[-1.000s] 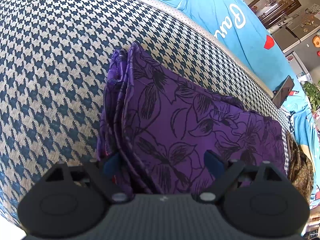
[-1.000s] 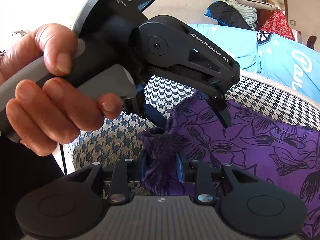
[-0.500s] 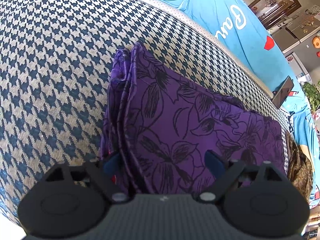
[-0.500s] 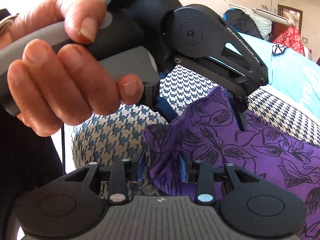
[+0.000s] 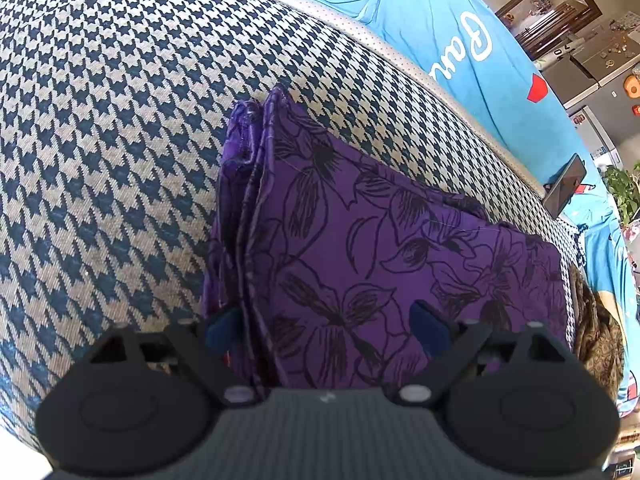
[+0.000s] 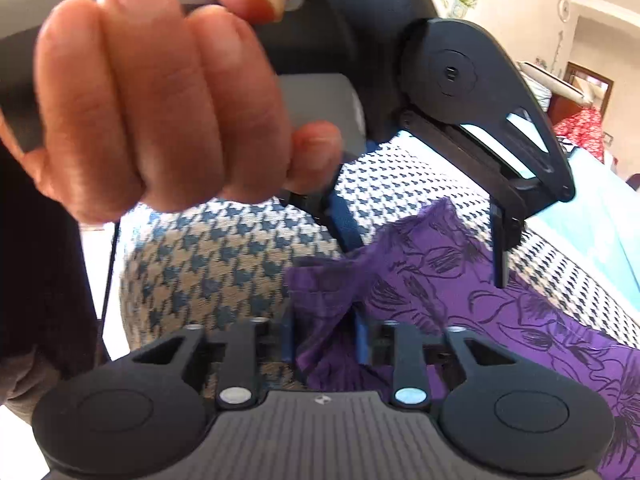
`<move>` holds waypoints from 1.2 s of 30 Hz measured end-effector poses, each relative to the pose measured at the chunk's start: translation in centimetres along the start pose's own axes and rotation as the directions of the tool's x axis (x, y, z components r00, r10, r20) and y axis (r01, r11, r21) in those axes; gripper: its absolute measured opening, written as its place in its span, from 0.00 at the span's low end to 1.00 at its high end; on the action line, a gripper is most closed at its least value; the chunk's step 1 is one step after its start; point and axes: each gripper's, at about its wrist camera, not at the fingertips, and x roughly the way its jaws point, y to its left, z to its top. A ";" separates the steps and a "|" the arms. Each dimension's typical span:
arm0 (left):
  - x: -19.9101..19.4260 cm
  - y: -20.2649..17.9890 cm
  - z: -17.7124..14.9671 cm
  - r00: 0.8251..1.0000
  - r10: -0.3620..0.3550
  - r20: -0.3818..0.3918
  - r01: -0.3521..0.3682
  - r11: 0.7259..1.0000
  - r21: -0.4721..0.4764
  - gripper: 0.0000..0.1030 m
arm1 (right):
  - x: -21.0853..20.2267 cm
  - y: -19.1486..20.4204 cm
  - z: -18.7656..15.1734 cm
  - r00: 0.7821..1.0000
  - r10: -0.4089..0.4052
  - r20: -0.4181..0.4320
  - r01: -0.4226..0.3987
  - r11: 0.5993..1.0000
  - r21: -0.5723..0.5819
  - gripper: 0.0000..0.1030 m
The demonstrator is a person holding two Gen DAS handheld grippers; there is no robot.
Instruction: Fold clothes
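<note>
In the left wrist view, the purple floral garment [image 5: 400,248] lies folded in several layers on the houndstooth cushion [image 5: 100,140], and against the pictures from a moment before it has hardly shifted on that cushion. What changes is the left gripper [image 5: 326,330]: its jaws are opening and now stand wide apart, with the near edge of the garment between them. The left pad sits just beside the stacked fold edges and the right pad rests over the top layer, but no pad presses the cloth. A blue printed cloth [image 5: 460,40] lies beyond the cushion, behind the garment, and a brown patterned cloth [image 5: 596,340] lies just beside the garment's far end. In the right wrist view, the right gripper [image 6: 325,338] has a bunched corner of the garment [image 6: 500,320] between its pads, and its jaws are closing on this corner; compared with half a second ago the pads are nearer to each other and the cloth looks pinched. Above the garment the person's hand [image 6: 160,100] holds the other tool's handle, with its open fingers over the same end of the garment. This probably means that the left side lets the fold go while the right side takes the corner, to pull it over or straighten it for the next fold.
</note>
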 end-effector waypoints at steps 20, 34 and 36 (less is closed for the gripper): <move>0.1 2.5 3.3 0.997 -0.074 -0.004 0.073 0.986 -0.149 1.00 | -4.6 -4.9 1.5 0.996 -0.050 0.067 0.032 0.968 0.249 0.09; 2.2 1.8 3.7 0.997 -0.050 -0.054 0.040 0.986 -0.163 0.49 | -2.5 -2.8 1.2 0.998 -0.065 0.026 0.062 0.991 0.115 0.20; 2.4 1.8 3.8 0.997 -0.050 -0.055 0.040 0.985 -0.165 0.49 | -2.0 -2.6 1.1 0.997 -0.079 0.016 0.077 0.991 0.108 0.29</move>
